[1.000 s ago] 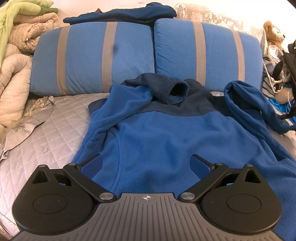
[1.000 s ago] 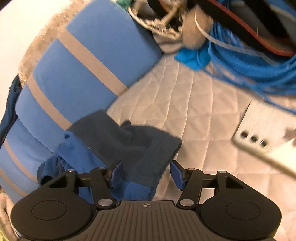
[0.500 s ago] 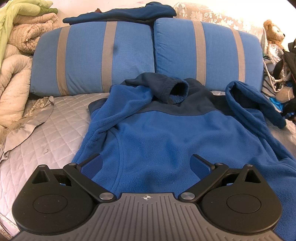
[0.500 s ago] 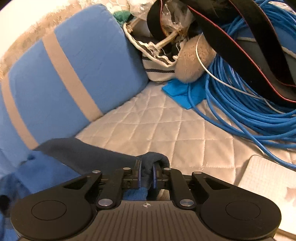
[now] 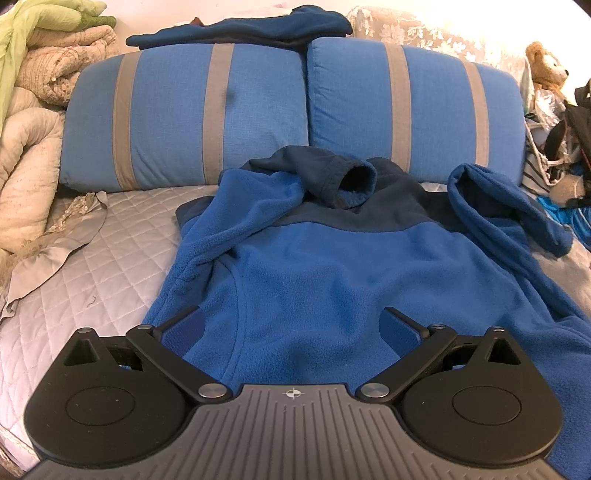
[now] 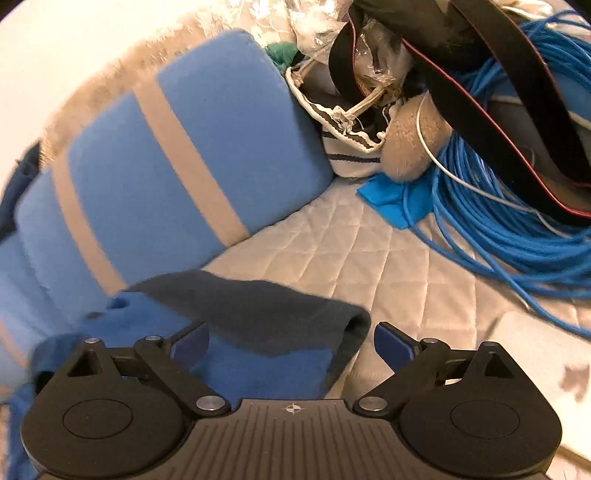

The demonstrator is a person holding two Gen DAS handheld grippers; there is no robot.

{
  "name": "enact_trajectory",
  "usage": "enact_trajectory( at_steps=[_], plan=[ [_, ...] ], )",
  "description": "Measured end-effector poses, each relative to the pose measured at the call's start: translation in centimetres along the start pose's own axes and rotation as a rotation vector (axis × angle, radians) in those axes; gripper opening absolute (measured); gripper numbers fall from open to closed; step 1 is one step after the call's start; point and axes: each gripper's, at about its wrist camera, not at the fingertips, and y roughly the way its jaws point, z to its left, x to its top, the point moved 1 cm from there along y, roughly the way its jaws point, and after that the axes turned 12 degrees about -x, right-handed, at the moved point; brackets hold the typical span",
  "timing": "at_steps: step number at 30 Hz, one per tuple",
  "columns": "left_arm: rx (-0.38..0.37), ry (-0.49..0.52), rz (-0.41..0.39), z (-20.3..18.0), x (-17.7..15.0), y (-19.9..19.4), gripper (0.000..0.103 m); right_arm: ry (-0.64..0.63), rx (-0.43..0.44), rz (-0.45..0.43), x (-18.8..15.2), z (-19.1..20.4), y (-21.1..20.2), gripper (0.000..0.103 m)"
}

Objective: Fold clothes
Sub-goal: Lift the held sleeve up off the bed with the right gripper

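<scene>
Blue fleece jacket (image 5: 332, 280): lies spread flat on the quilted bed cover (image 5: 96, 266), collar end up against the two striped cushions at the back edge, hem end nearest the left wrist camera.
Left sleeve (image 5: 258, 206): folded in over the chest, its dark cuff (image 5: 354, 181) lying open near the collar.
Right sleeve (image 5: 495, 210): bunched along the jacket's right side, toward the cluttered edge of the bed.
Left gripper (image 5: 291, 325): jaws spread wide, hovering over the hem area; fleece shows between the fingers but the pads aren't pressing on it.
Right gripper (image 6: 291, 339): jaws are opening, already wide. The navy cuff (image 6: 266, 314) of the right sleeve sits between the fingers, not pinched as far as I can see.
Striped cushions (image 5: 184, 122): blue with grey bands, side by side along the back edge.
Folded navy garment (image 5: 240, 29): sits on top of the cushions.
Blue cable coil (image 6: 498, 206): heaped at the right edge with a striped bag (image 6: 343, 147) and black straps.
Teddy bear (image 5: 546, 66): far right back corner.
Beige blankets (image 5: 29, 122): rolled up at the left edge.
</scene>
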Motion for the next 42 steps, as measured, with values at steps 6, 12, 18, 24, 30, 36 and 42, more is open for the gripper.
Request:
enact_trajectory(
  at_steps=[6,12,18,24,30,36,42],
  plan=[
    [0.000,-0.001,-0.001,0.0,0.0,-0.1,0.103,0.258,0.108,0.163,-2.3,-3.4,-0.6,0.087],
    [0.003,0.002,0.001,-0.1,0.0,0.0,0.103,0.678,0.251,0.288,-5.9,-5.8,2.1,0.065],
    [0.004,0.002,0.003,-0.1,0.1,0.1,0.103,0.909,0.275,0.252,-7.7,-5.4,3.5,0.048],
    [0.005,0.002,0.003,-0.1,0.1,0.1,0.103,0.944,0.180,0.193,-7.6,-4.3,3.4,0.047],
    [0.004,0.001,0.004,0.0,0.1,0.1,0.103,0.666,-0.008,0.158,-5.6,-2.1,3.0,0.027],
    [0.001,-0.004,0.005,0.1,0.1,0.2,0.103,0.152,-0.197,0.023,-1.2,1.8,1.6,0.023],
    [-0.002,-0.006,0.005,0.2,0.1,0.1,0.103,-0.477,-0.384,-0.162,2.6,5.0,0.5,0.023]
  ],
)
